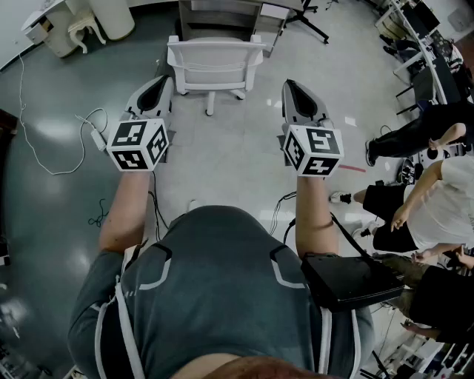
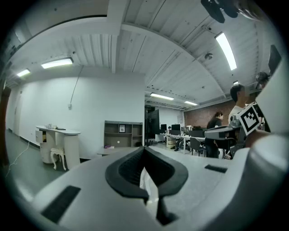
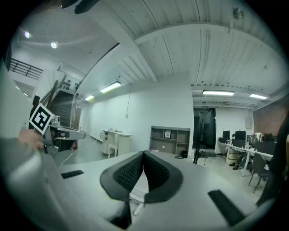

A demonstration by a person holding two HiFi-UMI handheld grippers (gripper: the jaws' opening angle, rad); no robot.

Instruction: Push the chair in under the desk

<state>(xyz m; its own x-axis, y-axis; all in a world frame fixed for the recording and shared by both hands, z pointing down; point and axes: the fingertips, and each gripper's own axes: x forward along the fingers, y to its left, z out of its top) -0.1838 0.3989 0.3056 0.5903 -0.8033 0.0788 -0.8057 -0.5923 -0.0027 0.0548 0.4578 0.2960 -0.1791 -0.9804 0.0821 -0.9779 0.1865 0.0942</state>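
Two clenched, empty grippers held short of a white chair on a glossy floor.

The chair (image 1: 215, 66) is white moulded plastic, with a broad flat-topped backrest, curved arms and a splayed white base. It stands just in front of the dark desk (image 1: 222, 15), not yet tucked under. The left gripper (image 1: 153, 90) and right gripper (image 1: 298, 95), each grey-shelled with ribbed black pads, hang on the near side of the chair, apart from it, one off each corner of the backrest. Both have their jaws pressed together on nothing. Smooth grey floor (image 1: 222, 148) lies open between chair and grippers. A white cable (image 1: 44, 159) trails left of the chair, and bystanders (image 1: 422, 200) crowd its right.
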